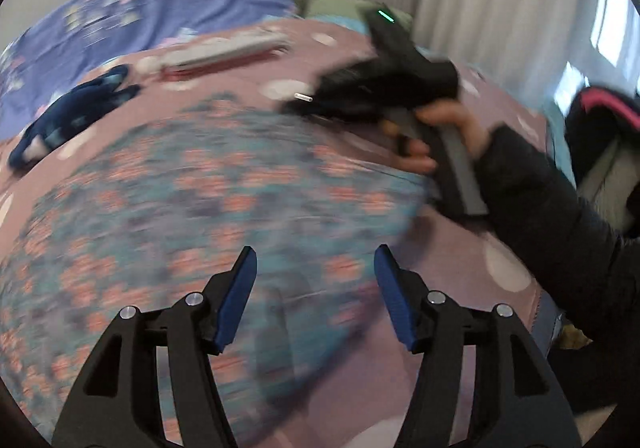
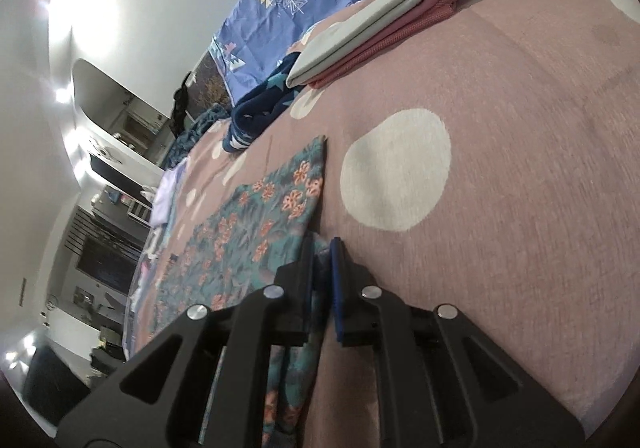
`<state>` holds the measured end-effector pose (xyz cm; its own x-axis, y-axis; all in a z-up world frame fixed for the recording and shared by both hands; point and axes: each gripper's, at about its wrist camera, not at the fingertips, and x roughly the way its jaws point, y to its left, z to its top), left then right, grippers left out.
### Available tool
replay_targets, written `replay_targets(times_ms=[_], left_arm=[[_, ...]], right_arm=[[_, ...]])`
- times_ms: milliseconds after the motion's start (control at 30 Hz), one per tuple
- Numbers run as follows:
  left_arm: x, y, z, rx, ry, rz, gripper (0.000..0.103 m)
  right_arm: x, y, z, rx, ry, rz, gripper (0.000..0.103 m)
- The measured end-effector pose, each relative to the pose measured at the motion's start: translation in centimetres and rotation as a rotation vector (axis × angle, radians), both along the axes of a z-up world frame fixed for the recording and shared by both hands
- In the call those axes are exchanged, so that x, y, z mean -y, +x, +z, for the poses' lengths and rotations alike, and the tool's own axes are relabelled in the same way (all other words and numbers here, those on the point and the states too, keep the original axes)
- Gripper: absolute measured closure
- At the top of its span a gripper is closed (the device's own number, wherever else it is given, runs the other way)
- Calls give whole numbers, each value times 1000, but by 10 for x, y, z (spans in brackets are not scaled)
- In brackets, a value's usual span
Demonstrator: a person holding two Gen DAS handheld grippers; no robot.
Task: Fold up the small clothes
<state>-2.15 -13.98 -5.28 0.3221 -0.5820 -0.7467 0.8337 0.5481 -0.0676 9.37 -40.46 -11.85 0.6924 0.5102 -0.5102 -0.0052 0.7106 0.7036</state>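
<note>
Left gripper (image 1: 316, 288) hangs wide open over the floral garment (image 1: 200, 200) spread flat on the pink dotted bedspread (image 1: 460, 256). Right gripper (image 2: 320, 264), tilted sideways and held low in the person's hand (image 1: 440, 136), is pinched onto that garment's edge; folded clothes (image 2: 380, 20) sit toward the bedspread's far edge.

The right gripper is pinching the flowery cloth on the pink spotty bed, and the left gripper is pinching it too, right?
Not quite. The left gripper is open above the flowery cloth, pinching nothing; the left wrist view shows that. The right gripper does pinch the cloth's edge on the pink spotty bed.
</note>
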Motion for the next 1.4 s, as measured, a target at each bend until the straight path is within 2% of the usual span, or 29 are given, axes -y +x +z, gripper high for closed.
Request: replay_targets(times_ms=[133,300,433,600,733,767,800,833,867,967,1000,1067,1167,1233,1267,1300,1333,1367,1400], left_arm=[[46,-20,-13,90,127,-51,42],[68,-16,-19,159,210,-25,42],[77,-15,-20,162,220,-28,42],[81,-13,-23,159,219,-29,42],[82,-25,-26,188,251,-38,42],[83,-26,-26,197,258,-43,45],[85,-28,-26,217,265,-44,55],[85,-28,-24,223,261,-45,91],[83,-25,-17,184,226,-39,101],[68,-13,19,63,29,-8,101],[65,-10,28,53,-4,-9,101],[61,-8,30,44,-13,-9,101],[62,-14,19,14,7,-35,101],[69,-21,3,6,52,-69,101],[73,-25,-3,18,82,-80,100],[78,-33,-11,68,130,-87,99],[81,-36,-14,102,157,-89,87],[84,-43,-18,172,201,-86,70],[85,-47,-19,223,221,-80,64]], right_arm=[[4,-5,1,17,42,19,87],[5,-6,6,16,64,67,78],[3,-5,6,-2,72,115,71],[-8,-6,10,-1,21,150,61],[-10,-7,11,1,19,152,59],[-10,-7,11,1,22,152,60],[-10,-8,12,1,23,152,60],[-11,-7,11,1,23,151,60],[-10,-7,11,1,23,151,60],[-11,-7,12,3,28,149,59],[-10,-7,12,2,30,148,59],[-10,-6,11,2,35,145,59],[-9,-7,12,5,41,142,60],[-9,-8,12,5,38,141,60],[-9,-8,12,5,37,141,60],[-9,-9,12,6,36,140,60],[-8,-8,12,6,36,140,60],[-8,-8,12,6,37,141,60],[-8,-8,12,5,37,141,60]])
